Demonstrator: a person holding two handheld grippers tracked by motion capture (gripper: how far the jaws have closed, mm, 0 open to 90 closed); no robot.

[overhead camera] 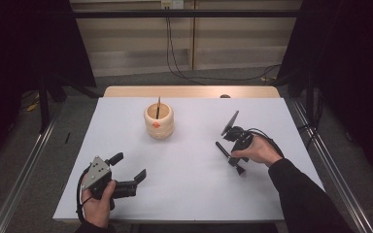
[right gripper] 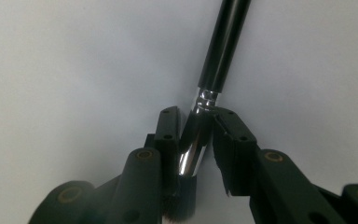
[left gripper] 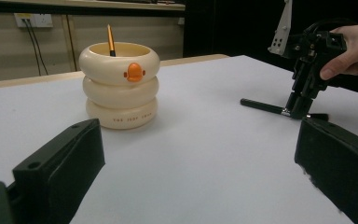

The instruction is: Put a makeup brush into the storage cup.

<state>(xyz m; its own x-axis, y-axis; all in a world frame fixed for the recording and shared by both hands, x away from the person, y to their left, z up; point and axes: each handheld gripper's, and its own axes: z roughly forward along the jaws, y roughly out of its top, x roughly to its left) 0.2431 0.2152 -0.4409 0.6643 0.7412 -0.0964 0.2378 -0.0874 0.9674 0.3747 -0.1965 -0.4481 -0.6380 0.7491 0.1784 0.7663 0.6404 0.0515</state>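
Two grippers working: right gripper (overhead camera: 234,156) at four o'clock, pressed down, jaws clamped around makeup brush (right gripper: 213,79) ferrule, flat on white table (overhead camera: 189,184). Left gripper (overhead camera: 128,166) at seven o'clock, jaws spread, holding nothing, facing cream duck-faced holder (left gripper: 119,85).

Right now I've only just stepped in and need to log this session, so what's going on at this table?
A person is working at a white-covered table with a hand-held gripper in each hand. The right gripper has its jaws closed around the shiny metal ferrule of a black-handled makeup brush lying on the table. The left gripper rests near the front left, jaws open and holding nothing. Farther back stands a cream ringed holder with an orange duck beak, with one thin orange-handled brush standing inside.
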